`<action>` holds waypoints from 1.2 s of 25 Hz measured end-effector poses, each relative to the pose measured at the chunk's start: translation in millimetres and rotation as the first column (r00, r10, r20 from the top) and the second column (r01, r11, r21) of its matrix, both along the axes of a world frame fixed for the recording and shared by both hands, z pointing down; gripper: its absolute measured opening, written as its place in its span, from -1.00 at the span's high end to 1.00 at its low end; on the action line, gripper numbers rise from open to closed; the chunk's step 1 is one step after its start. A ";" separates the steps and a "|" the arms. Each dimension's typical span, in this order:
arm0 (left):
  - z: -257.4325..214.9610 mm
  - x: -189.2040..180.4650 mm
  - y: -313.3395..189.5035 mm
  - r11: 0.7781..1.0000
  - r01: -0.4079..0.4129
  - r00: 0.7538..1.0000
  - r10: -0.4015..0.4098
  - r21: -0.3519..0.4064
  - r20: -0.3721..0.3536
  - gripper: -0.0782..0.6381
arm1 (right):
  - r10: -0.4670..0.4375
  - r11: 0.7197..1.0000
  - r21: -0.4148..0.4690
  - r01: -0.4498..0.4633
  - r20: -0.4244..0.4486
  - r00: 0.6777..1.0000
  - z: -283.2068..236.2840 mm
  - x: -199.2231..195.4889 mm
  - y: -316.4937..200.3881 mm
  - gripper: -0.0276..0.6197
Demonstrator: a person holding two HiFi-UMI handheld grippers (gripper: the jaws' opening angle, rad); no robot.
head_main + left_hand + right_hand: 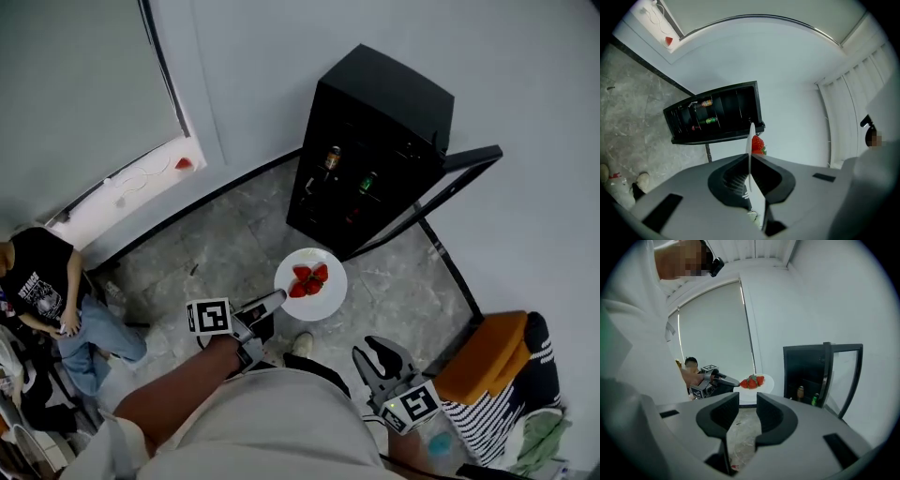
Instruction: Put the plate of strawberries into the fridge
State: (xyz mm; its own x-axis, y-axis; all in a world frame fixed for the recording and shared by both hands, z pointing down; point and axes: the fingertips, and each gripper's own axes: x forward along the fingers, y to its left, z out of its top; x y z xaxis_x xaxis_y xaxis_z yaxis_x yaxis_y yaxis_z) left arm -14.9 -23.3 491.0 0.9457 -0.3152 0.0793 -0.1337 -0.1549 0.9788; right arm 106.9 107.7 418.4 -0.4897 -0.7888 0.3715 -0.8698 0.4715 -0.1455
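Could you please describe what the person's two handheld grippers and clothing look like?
The left gripper and right gripper each have a grey moulded body and black, curved jaws with ribbed inner faces. Each carries a white cube with black square markers, as on the left one. The person wears a light-coloured top. No cables show.

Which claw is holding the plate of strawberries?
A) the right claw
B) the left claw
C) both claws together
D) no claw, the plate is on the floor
B: the left claw is pinched shut on the rim of the white plate with the strawberries on it, while the right claw stands open with nothing in it.
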 end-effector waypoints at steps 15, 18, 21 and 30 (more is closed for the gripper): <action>26.1 72.5 -84.0 0.983 0.178 0.984 -0.177 -0.032 0.028 0.71 | -0.047 0.998 -0.046 0.050 0.052 0.998 12.7 96.4 -45.0 0.53; 41.3 81.1 -106.7 0.982 0.184 0.983 -0.182 -0.049 0.036 0.71 | -0.032 0.998 -0.051 0.035 0.056 0.998 13.8 98.3 -53.1 0.53; 58.5 95.1 -136.4 0.980 0.189 0.982 -0.187 -0.063 0.040 0.71 | 0.009 0.998 -0.065 -0.006 0.049 0.999 14.6 111.8 -66.6 0.53; 108.3 150.5 -243.5 0.979 0.176 0.983 -0.170 -0.102 0.063 0.71 | 0.097 0.989 -0.107 -0.098 -0.012 0.995 6.6 148.5 -136.0 0.53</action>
